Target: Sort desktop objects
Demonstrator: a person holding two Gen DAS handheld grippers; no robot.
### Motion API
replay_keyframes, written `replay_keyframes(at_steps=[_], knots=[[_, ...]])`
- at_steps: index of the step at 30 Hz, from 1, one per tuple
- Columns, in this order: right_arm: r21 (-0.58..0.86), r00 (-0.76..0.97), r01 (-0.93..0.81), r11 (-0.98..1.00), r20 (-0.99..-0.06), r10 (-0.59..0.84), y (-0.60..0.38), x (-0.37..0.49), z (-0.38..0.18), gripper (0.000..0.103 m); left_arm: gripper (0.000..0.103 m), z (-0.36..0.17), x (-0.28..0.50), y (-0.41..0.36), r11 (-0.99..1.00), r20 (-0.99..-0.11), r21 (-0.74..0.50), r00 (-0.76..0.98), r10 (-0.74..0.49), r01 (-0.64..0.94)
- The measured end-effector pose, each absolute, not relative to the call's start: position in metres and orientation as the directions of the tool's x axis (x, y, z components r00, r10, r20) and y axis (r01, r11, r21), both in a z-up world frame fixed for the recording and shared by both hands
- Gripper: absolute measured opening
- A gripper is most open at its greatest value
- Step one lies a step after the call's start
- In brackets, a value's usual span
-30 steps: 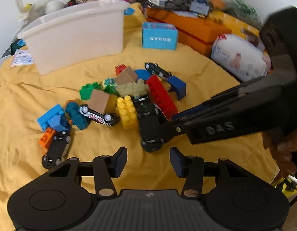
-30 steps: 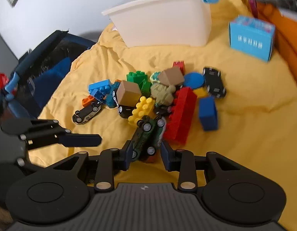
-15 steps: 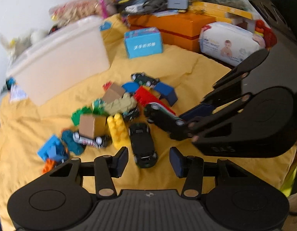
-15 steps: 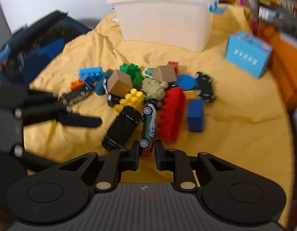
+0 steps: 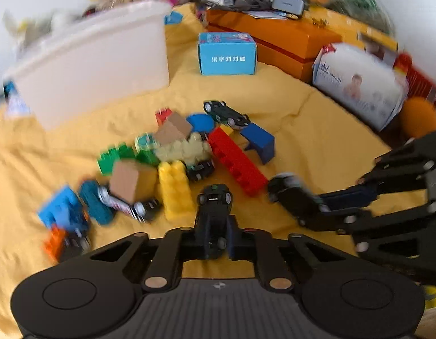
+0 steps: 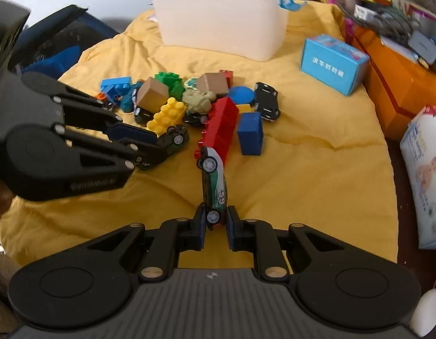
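**Both tongs loaded; bin lies ahead**

The left tongs (image 5: 215, 238) grip a dark toy car (image 5: 213, 212); the right tongs (image 6: 215, 227) grip a green-and-white toy car (image 6: 213, 180). Each car's long axis runs forward. The white bin (image 6: 223, 14) stands well beyond the block pile (image 6: 189, 101), apparently nearer the left tongs.

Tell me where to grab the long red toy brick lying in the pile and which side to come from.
Grip the long red toy brick across its narrow width, near the end closest to the cameras, coming from above. That end juts clear onto the yellow cloth, while the far end is crowded by the beige lump and blue disc.
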State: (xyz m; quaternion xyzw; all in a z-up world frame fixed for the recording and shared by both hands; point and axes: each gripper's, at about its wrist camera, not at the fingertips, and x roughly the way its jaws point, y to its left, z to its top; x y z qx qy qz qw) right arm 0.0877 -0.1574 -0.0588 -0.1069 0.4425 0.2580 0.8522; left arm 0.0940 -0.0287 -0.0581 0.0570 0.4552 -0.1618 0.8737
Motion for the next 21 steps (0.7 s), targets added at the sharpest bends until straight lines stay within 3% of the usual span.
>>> replay_keyframes(at_steps=[1,2,4,6,12,21], knots=[[0.039,0.481,-0.54,0.84,-0.806,0.346,-0.157,0.086,-0.058,0.017,0.012,-0.057,0.093,-0.021,0.944,-0.816,-0.113,0.513,-0.267,0.31],[0.026,0.487,-0.548,0.836,-0.802,0.345,-0.155,0.085,-0.056,0.017,0.003,-0.057,0.091,-0.012,0.942,-0.814,-0.186,0.493,-0.307,0.28],[-0.019,0.507,-0.568,0.823,-0.796,0.332,-0.152,0.082,-0.053,0.017,0.003,-0.062,0.088,0.013,0.922,-0.799,-0.349,0.46,-0.387,0.168],[-0.065,0.521,-0.587,0.807,-0.793,0.315,-0.149,0.08,-0.053,0.017,0.003,-0.071,0.083,0.034,0.902,-0.796,-0.429,0.45,-0.406,0.055],[-0.202,0.552,-0.661,0.723,-0.783,0.286,-0.128,0.067,-0.058,0.017,0.005,-0.077,0.07,0.06,0.918,-0.814,-0.392,0.486,-0.317,-0.057],[-0.259,0.555,-0.725,0.639,-0.769,0.318,-0.107,0.053,-0.056,0.023,0.019,-0.063,0.062,0.053,0.948,-0.804,-0.316,0.525,-0.281,0.023]])
